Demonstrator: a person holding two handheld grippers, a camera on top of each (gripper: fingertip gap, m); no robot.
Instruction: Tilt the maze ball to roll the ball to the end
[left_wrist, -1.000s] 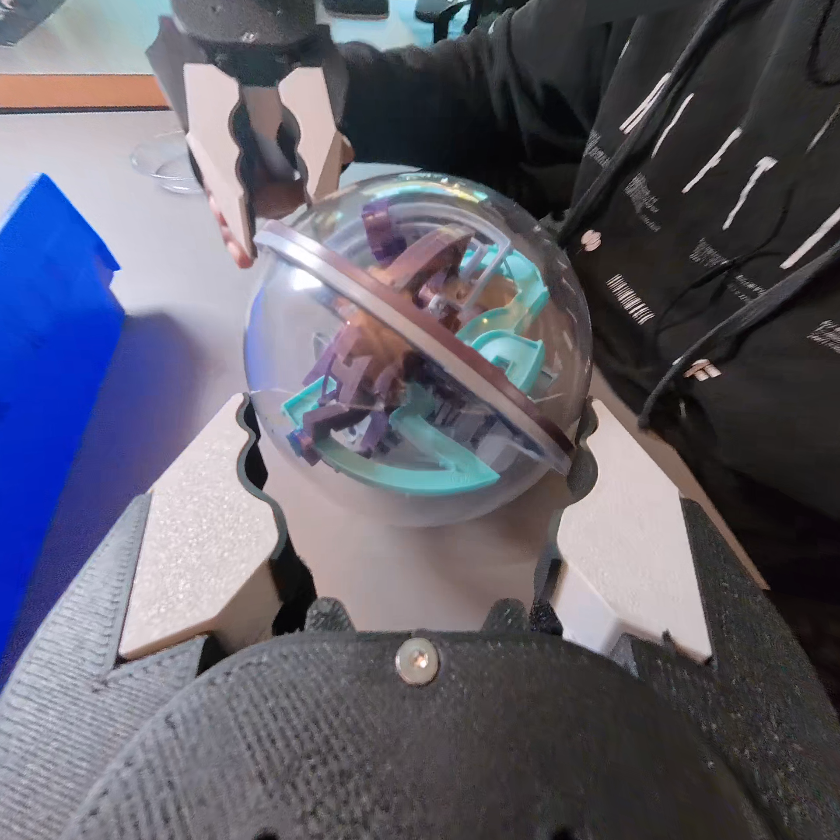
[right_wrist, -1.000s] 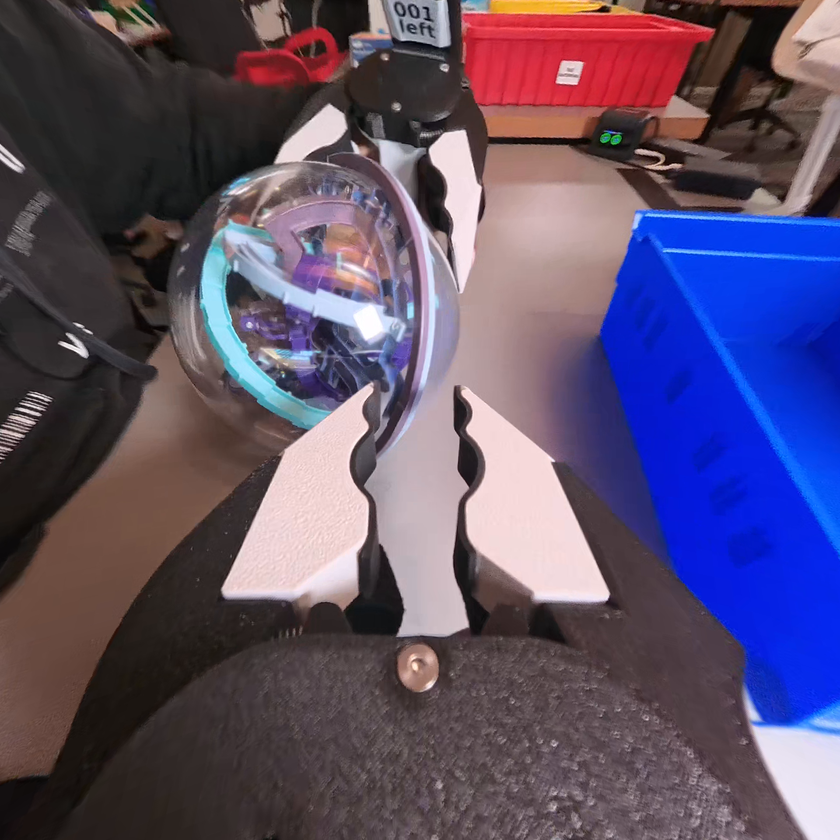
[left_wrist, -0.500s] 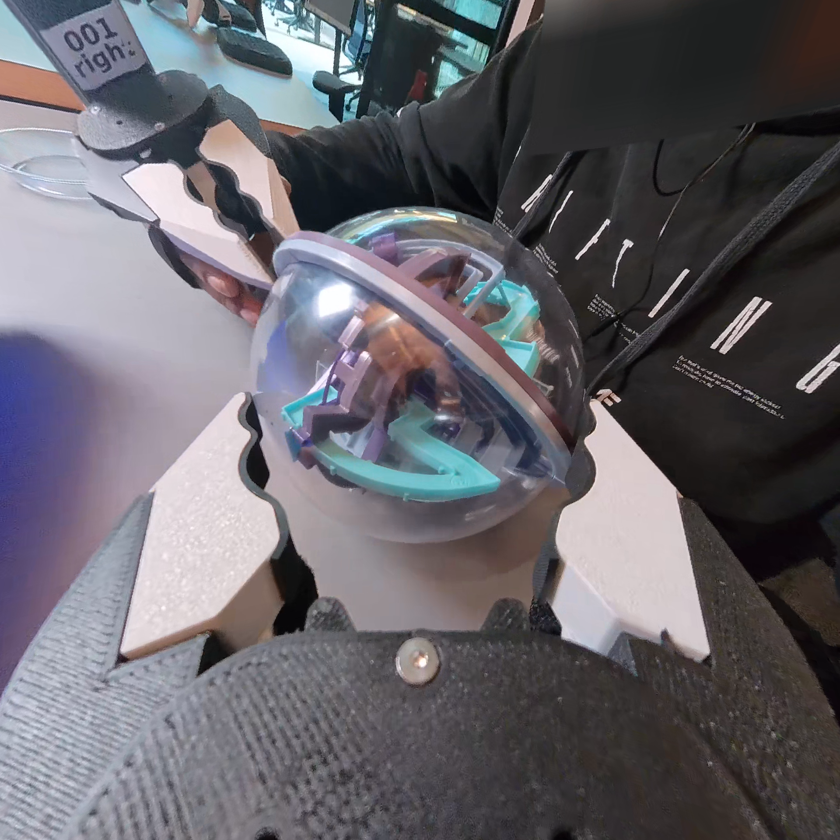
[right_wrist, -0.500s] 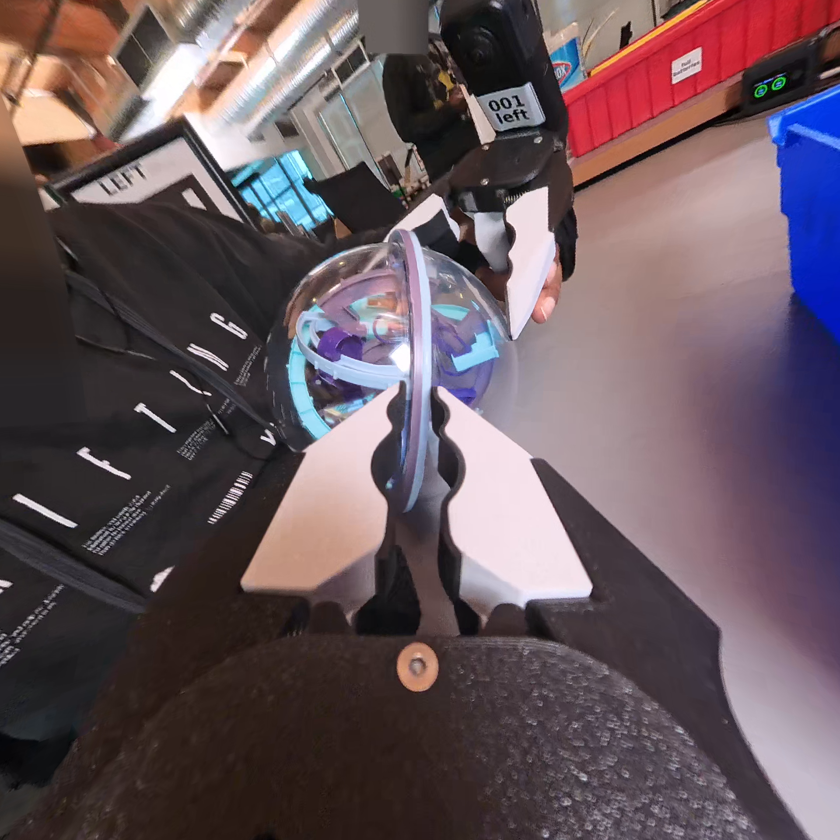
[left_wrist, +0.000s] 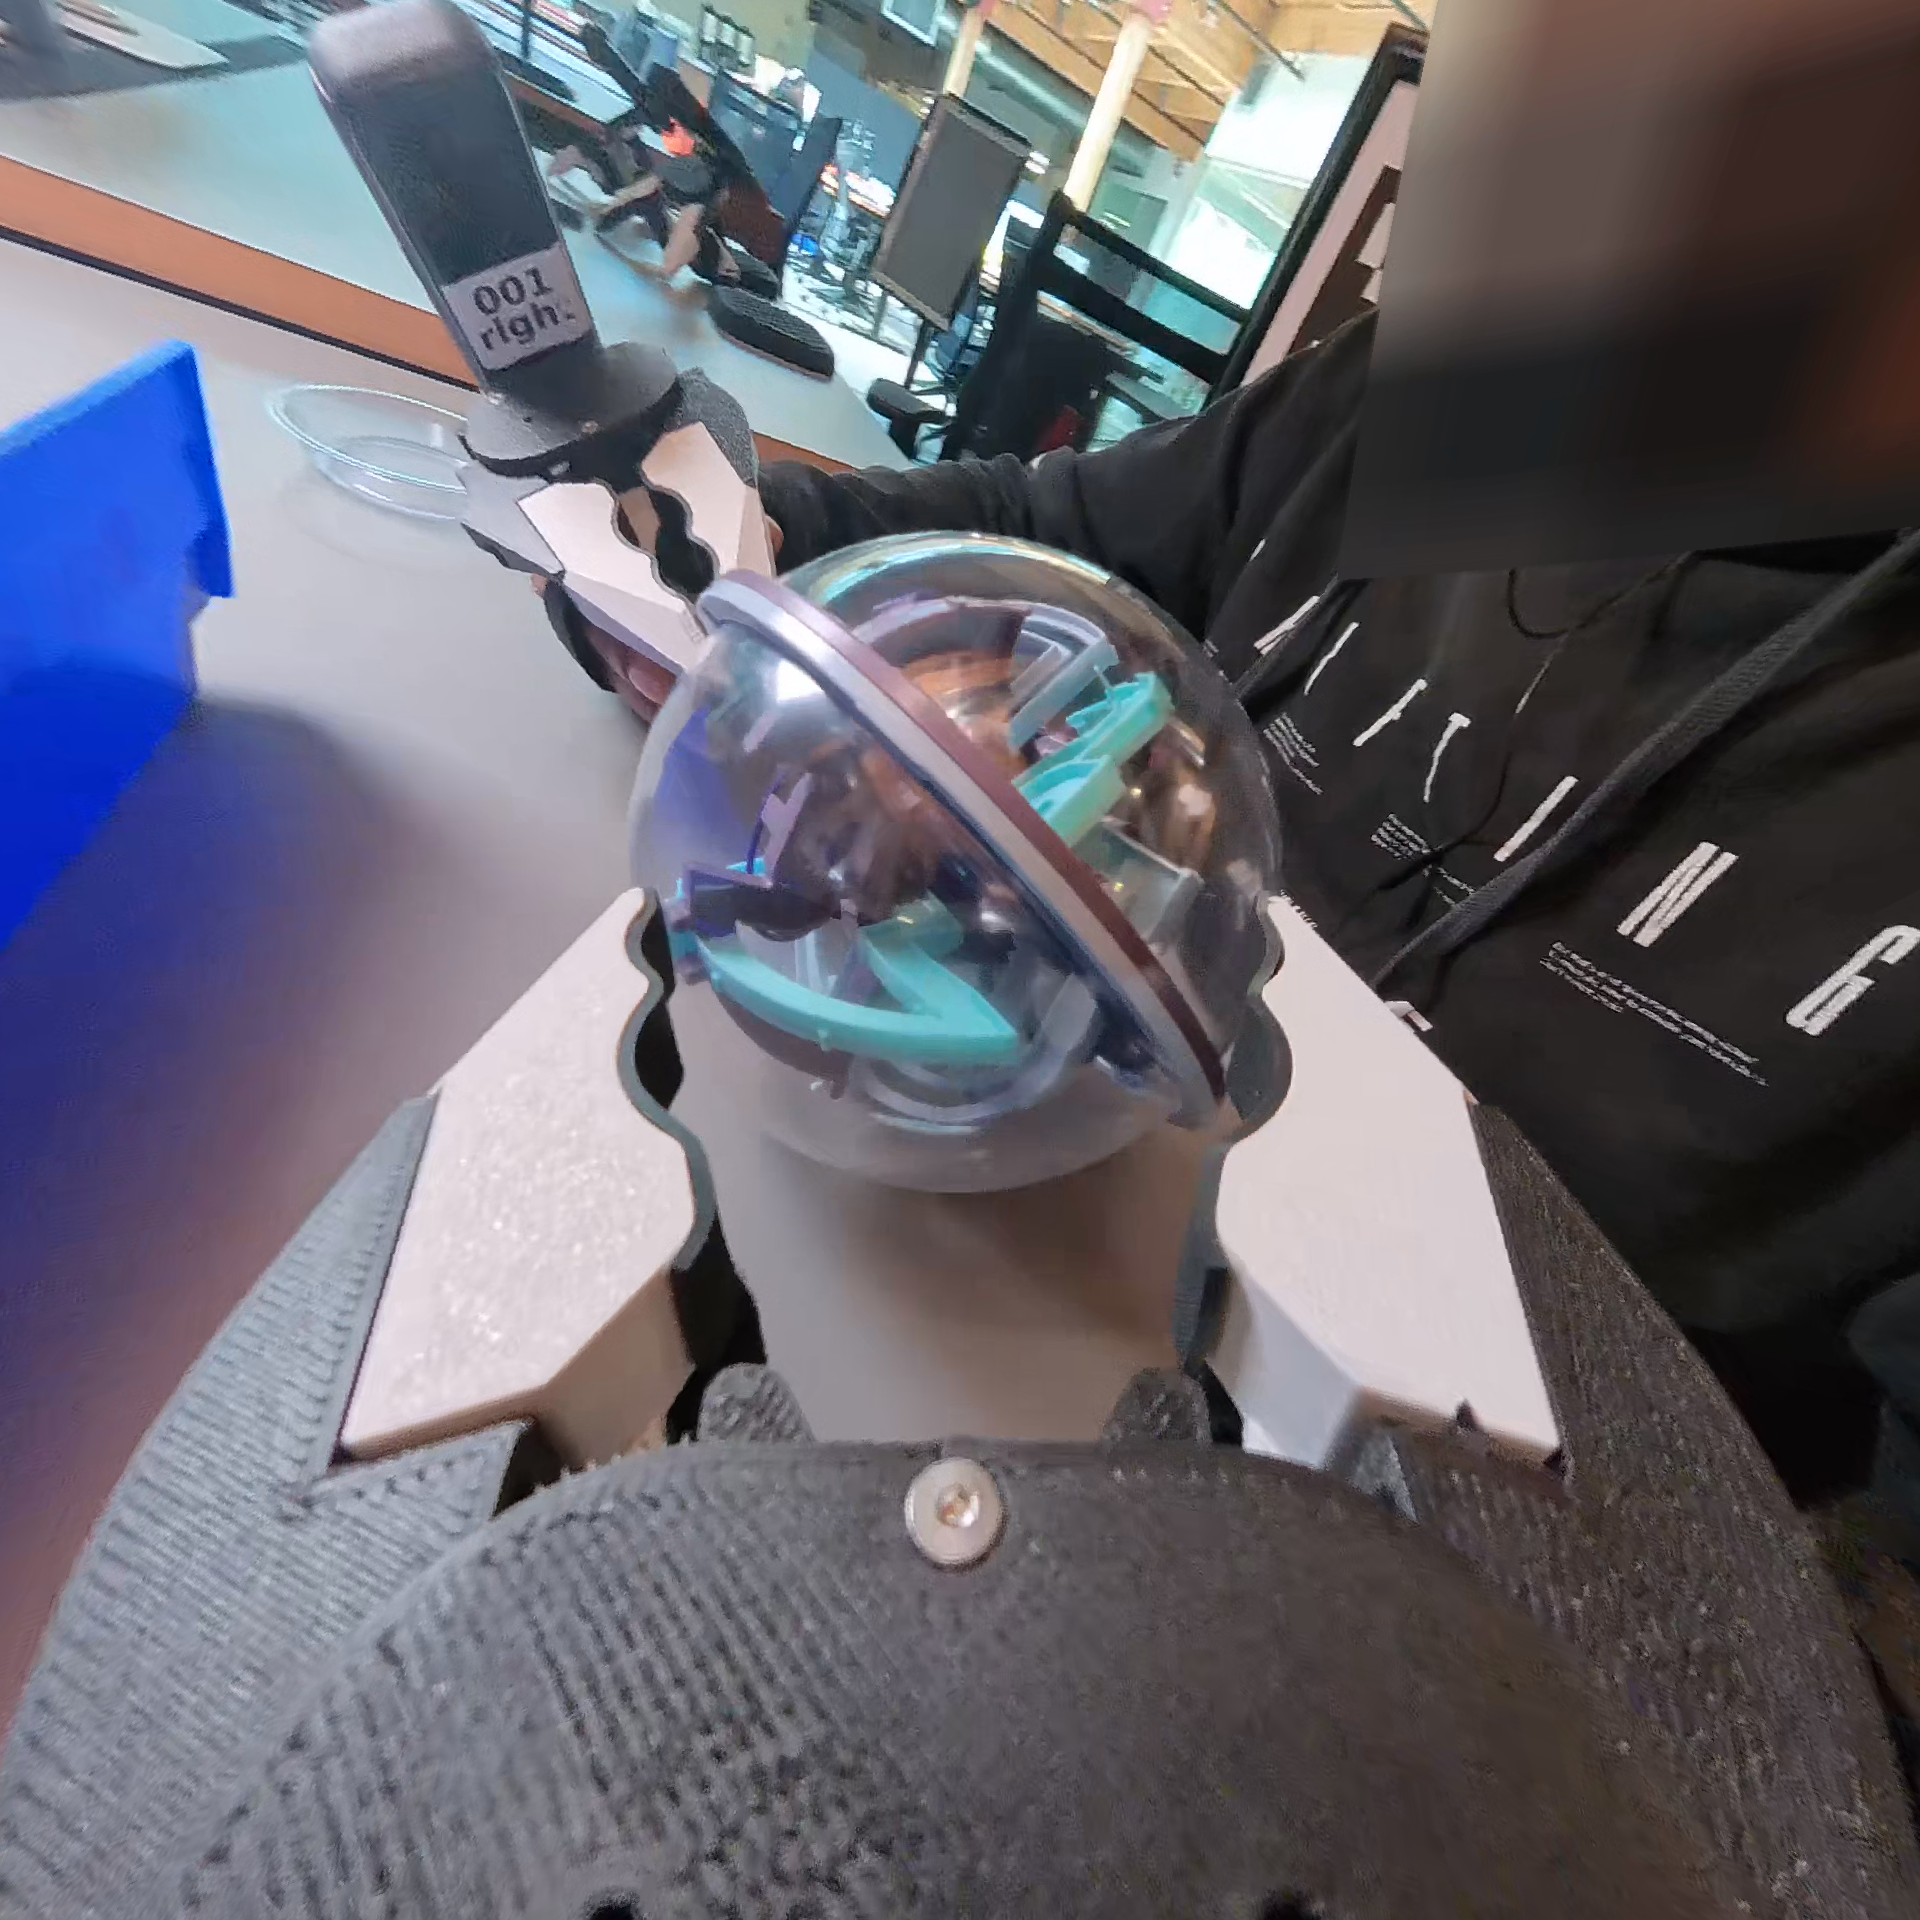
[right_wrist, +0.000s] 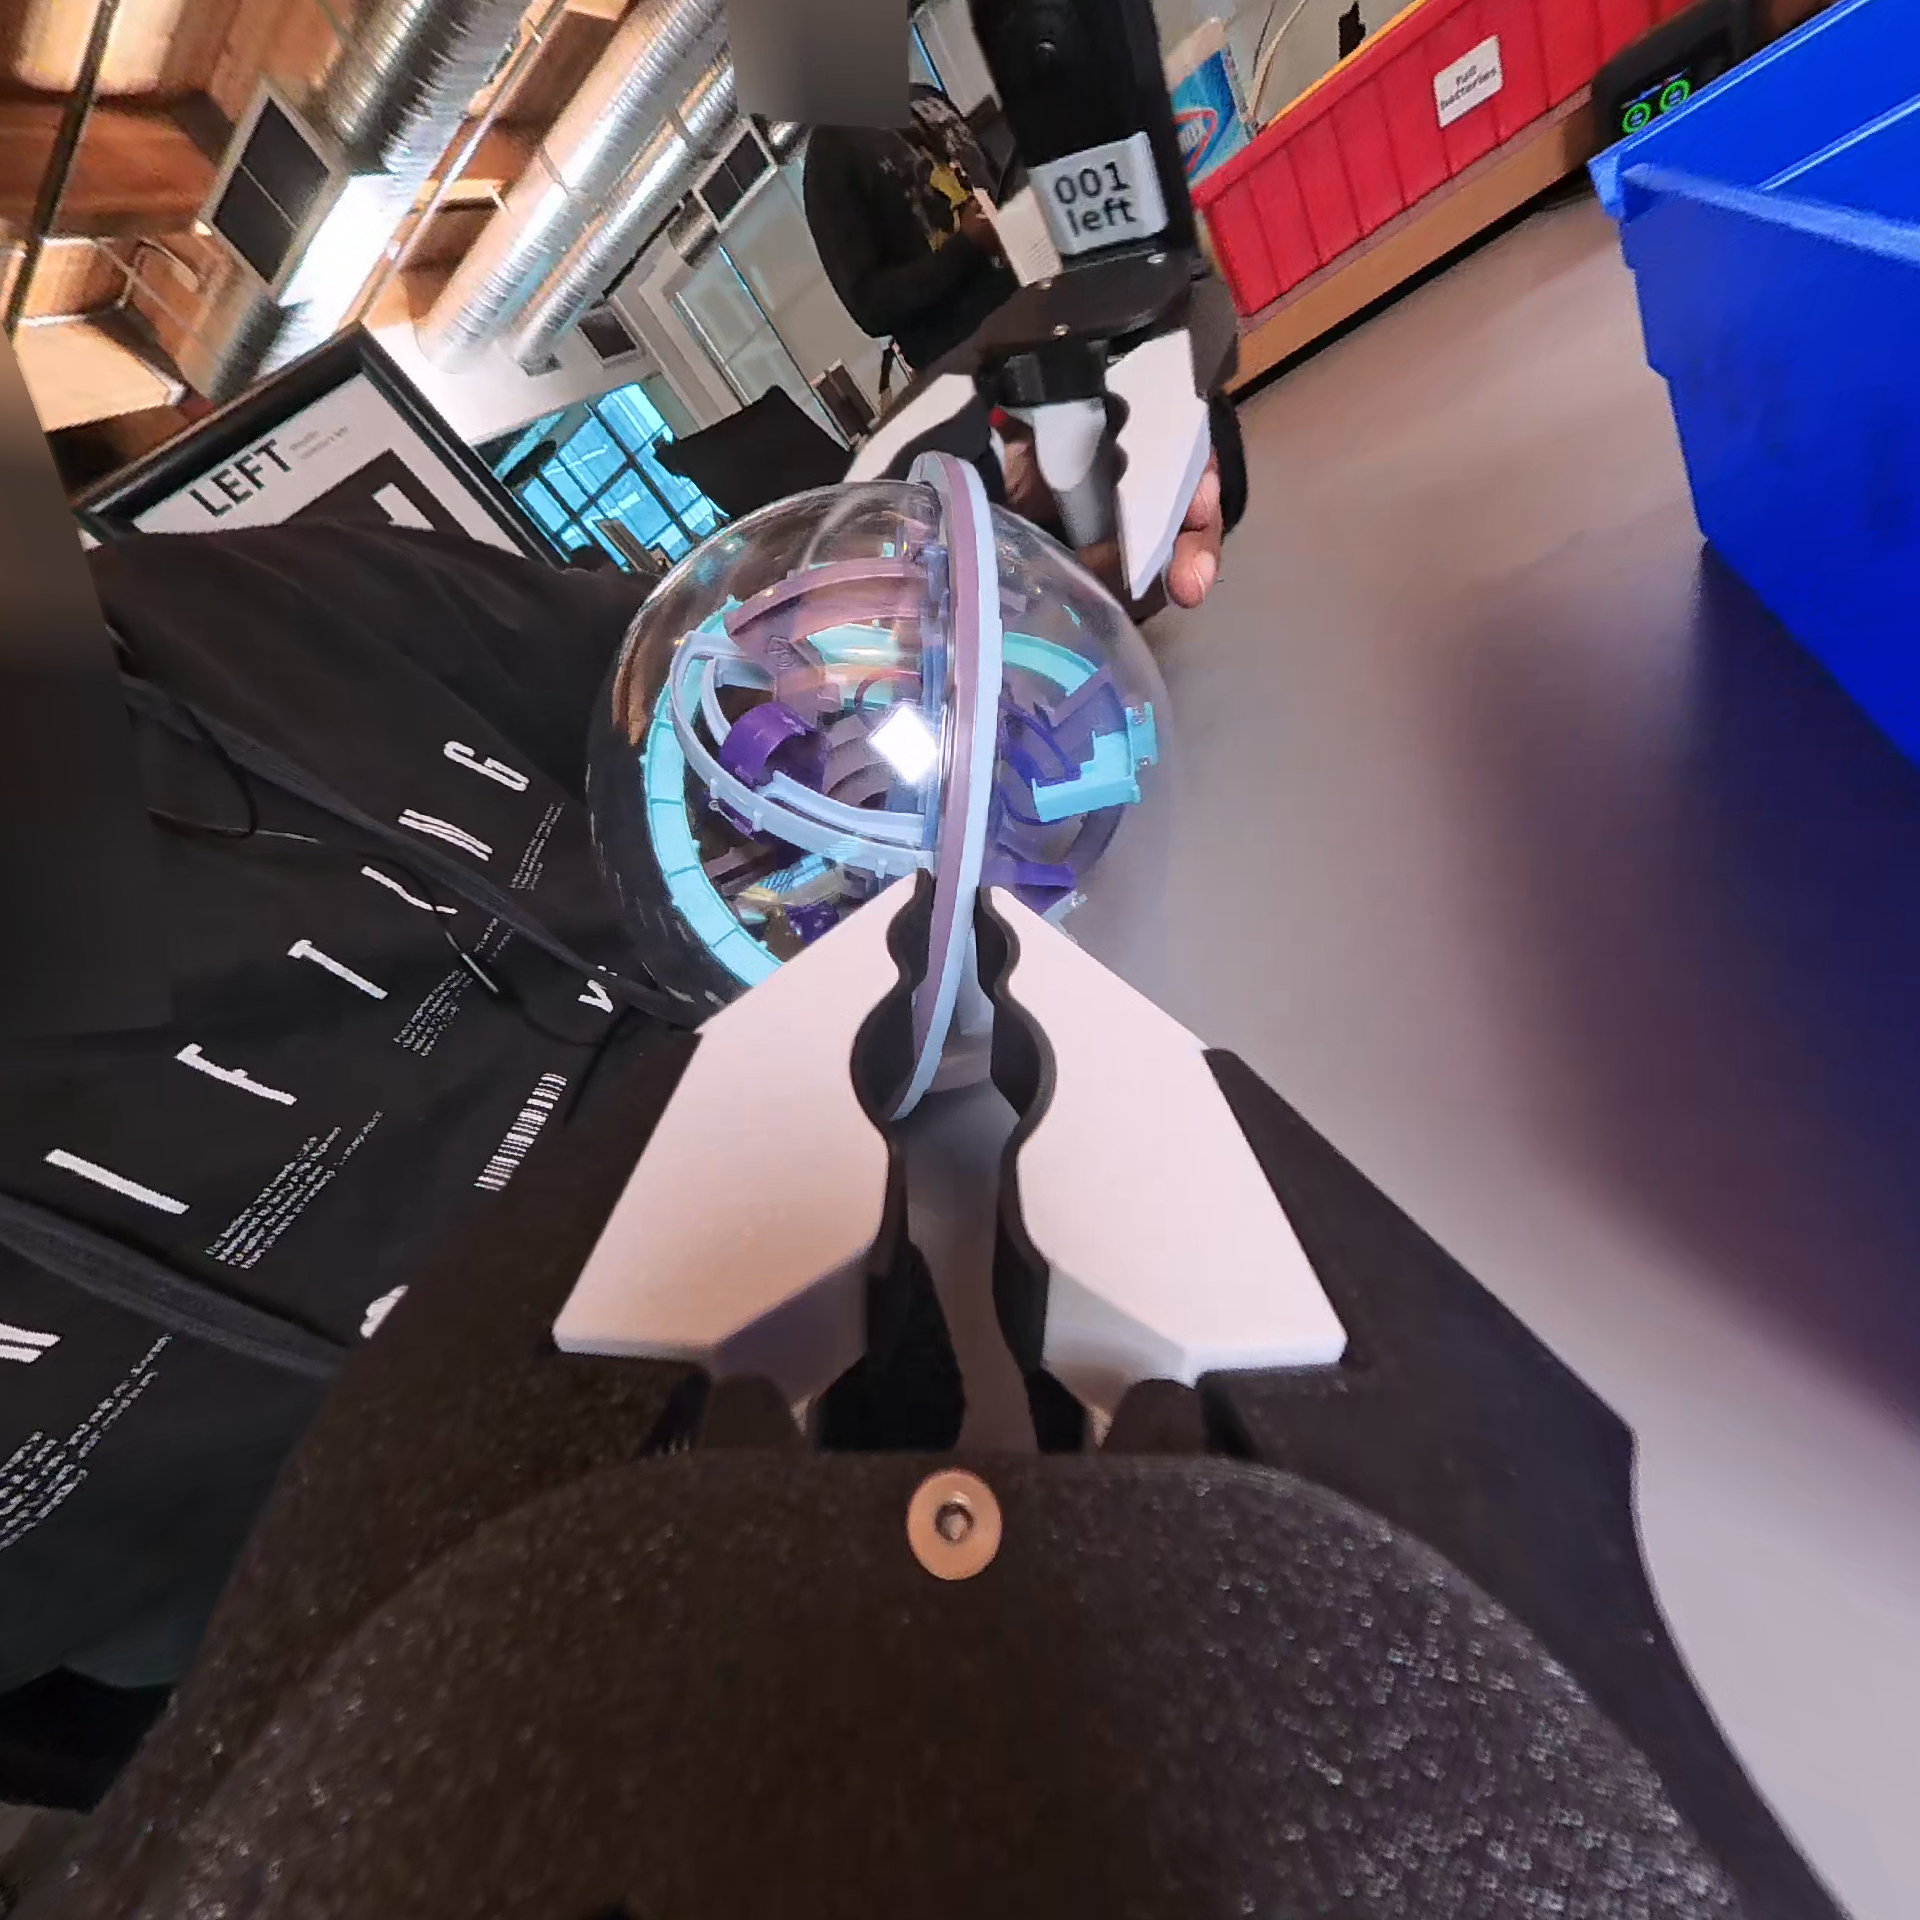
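The maze ball (left_wrist: 951, 862) is a clear sphere with teal and purple tracks inside and a purple-grey rim around its middle. It is held up off the grey table (left_wrist: 416, 748). My left gripper (left_wrist: 954, 930) is spread wide and shut on the sphere, one finger on each side. My right gripper (right_wrist: 951, 904) is shut on the ball's rim (right_wrist: 961, 727), and it also shows at the ball's far upper left in the left wrist view (left_wrist: 691, 623). The rim runs tilted from upper left to lower right. The small ball inside is not discernible.
A blue bin (right_wrist: 1787, 416) stands on the table beside the ball and also shows in the left wrist view (left_wrist: 94, 623). A clear dish (left_wrist: 364, 447) lies farther back. A red bin (right_wrist: 1403, 177) is at the table's far side. A person's black hoodie (left_wrist: 1558, 831) is close behind the ball.
Both grippers have tipped upward with the ball, so the views swung from the table to the room. The ball has turned with them. Both grips are unchanged.
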